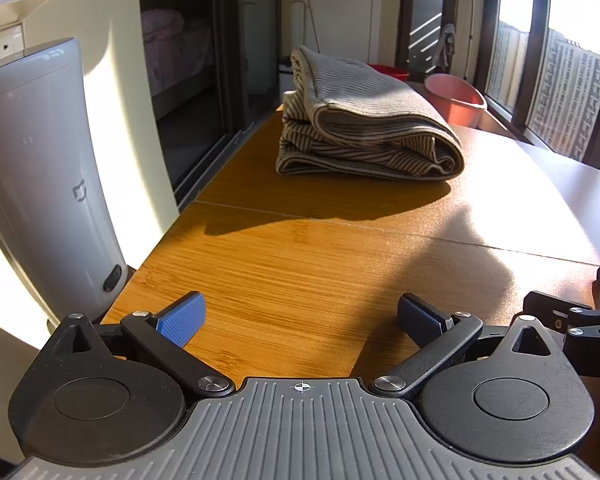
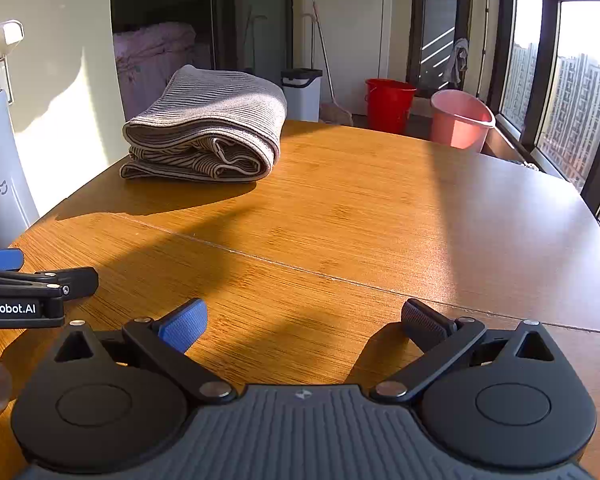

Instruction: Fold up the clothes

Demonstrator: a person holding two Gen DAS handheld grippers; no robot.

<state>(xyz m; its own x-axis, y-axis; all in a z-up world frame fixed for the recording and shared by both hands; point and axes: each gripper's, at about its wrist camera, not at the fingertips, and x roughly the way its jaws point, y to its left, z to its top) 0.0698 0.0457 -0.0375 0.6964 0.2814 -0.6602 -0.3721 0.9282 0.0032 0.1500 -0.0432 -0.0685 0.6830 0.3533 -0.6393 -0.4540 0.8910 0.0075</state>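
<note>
Left tongs (image 1: 300,320) & right tongs (image 2: 304,324) both spread wide, holding nothing, low over table (image 2: 380,220). Folded striped garment (image 2: 208,128) lies well ahead near table's far-left edge, long axis running front-to-back.

"enRobot.AI" on left tongs (image 2: 4,260).
</note>
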